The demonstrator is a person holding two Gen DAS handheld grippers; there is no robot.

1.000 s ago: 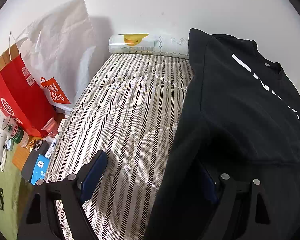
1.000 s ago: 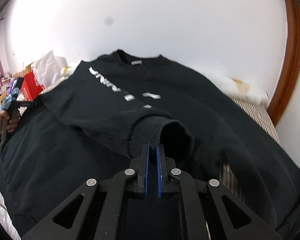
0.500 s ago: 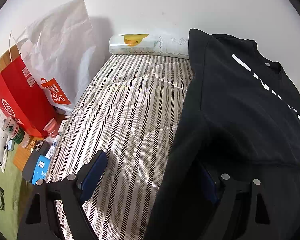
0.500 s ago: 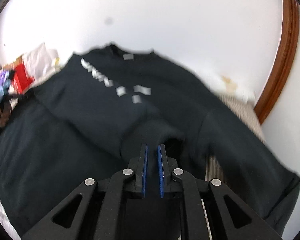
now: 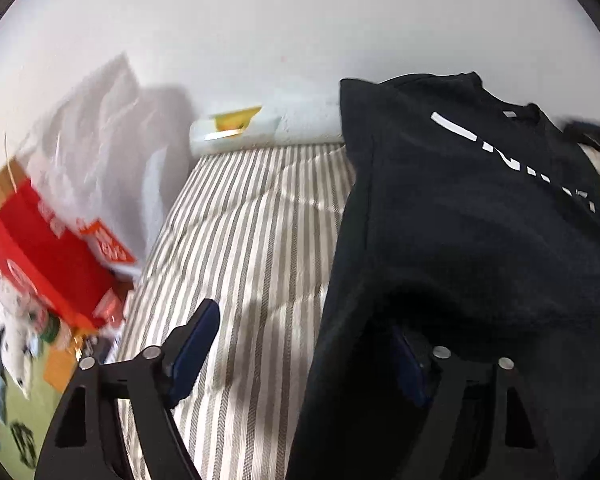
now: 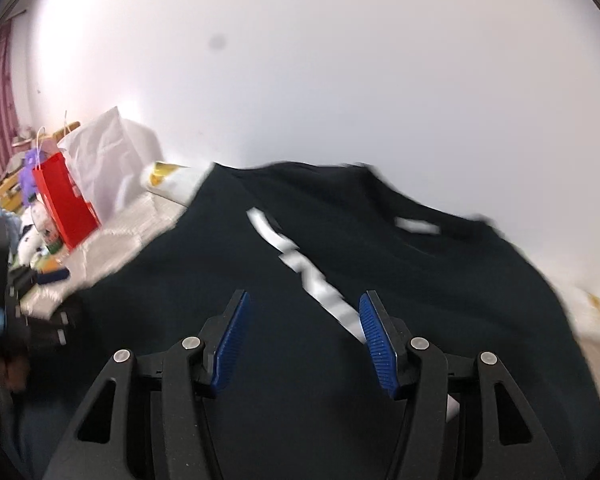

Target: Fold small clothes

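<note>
your right gripper (image 6: 302, 336) jaws have just been opening, nothing between them, sleeve released. black sweatshirt (image 6: 380, 300) is lying on the bed (image 5: 240, 240); left gripper (image 5: 300, 356) jaws closing over its edge.

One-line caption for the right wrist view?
Right claw, open and empty, above a black sweatshirt spread on the striped bed.
</note>
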